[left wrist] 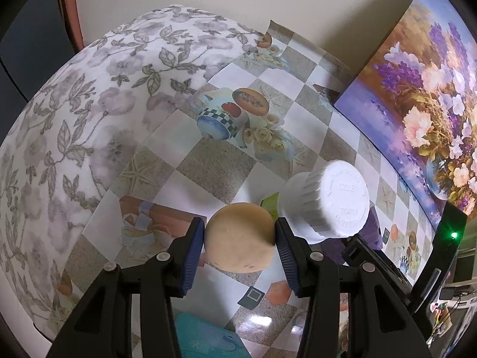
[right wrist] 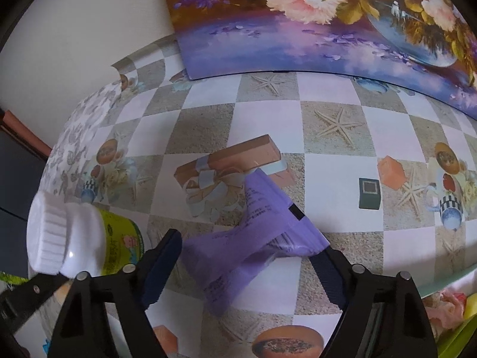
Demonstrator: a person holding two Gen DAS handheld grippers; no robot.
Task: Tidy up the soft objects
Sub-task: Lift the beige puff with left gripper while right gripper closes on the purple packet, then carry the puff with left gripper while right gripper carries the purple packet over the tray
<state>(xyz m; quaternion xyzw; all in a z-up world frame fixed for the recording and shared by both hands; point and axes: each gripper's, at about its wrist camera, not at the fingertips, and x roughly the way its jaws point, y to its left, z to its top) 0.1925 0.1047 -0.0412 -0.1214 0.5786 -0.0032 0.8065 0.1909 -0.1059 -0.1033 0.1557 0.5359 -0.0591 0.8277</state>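
My left gripper point(left wrist: 240, 228) is shut on a beige soft ball point(left wrist: 238, 244), with a blue pad pressed to each side, held above the checkered tablecloth point(left wrist: 208, 161). Just right of it stands a bottle with a white ribbed cap point(left wrist: 328, 200) and a green label, also seen as the bottle point(right wrist: 89, 241) at the left of the right wrist view. A purple soft packet point(right wrist: 256, 229) lies slanted on the cloth. My right gripper point(right wrist: 247, 247) straddles it, and both pads touch its ends.
A floral white cloth point(left wrist: 74, 119) covers the left of the table. A flower painting point(right wrist: 328, 29) leans on the wall at the back. A teal object point(left wrist: 205, 337) lies under my left gripper. Pink and yellow-green items point(right wrist: 453, 307) sit past the table's right edge.
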